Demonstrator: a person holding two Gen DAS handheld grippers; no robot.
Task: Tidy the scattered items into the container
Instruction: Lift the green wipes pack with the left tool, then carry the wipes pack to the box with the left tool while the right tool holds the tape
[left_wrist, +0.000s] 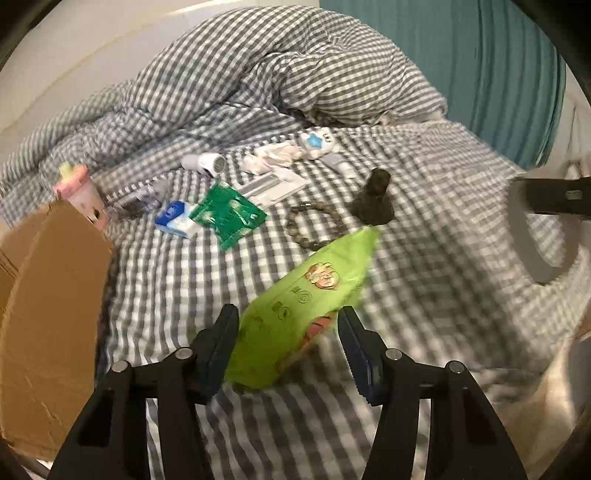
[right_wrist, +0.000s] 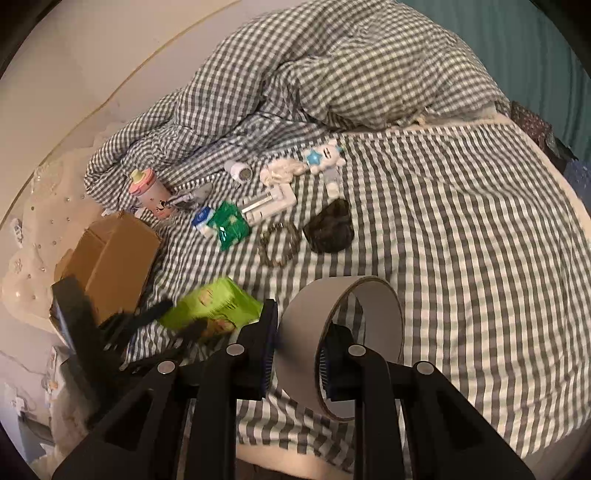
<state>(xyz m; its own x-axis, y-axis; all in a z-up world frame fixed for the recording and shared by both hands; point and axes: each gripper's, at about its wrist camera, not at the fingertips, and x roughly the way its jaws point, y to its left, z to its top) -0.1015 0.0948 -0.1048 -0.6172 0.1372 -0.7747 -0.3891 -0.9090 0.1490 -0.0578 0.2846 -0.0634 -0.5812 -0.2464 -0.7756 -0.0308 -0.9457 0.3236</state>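
Note:
On a grey checked bed, my left gripper (left_wrist: 288, 332) stands wide around a lime green snack packet (left_wrist: 295, 314); the left pad touches it, the right pad stands apart. The packet also shows in the right wrist view (right_wrist: 210, 306). My right gripper (right_wrist: 297, 354) is shut on the wall of a grey tape roll (right_wrist: 340, 332), held above the bed; the roll shows at the right in the left wrist view (left_wrist: 532, 240). The cardboard box (left_wrist: 51, 295) stands at the left, open, and also shows in the right wrist view (right_wrist: 114, 254).
Scattered on the bed: a green packet (left_wrist: 229, 214), blue tissue pack (left_wrist: 173, 218), bead bracelet (left_wrist: 314, 225), dark cone-shaped object (left_wrist: 373, 199), pink cup (left_wrist: 81, 192), white paper pack (left_wrist: 273, 184), star toy (left_wrist: 317, 144), white lint shaver (left_wrist: 207, 164). A crumpled checked duvet (left_wrist: 277, 74) lies behind.

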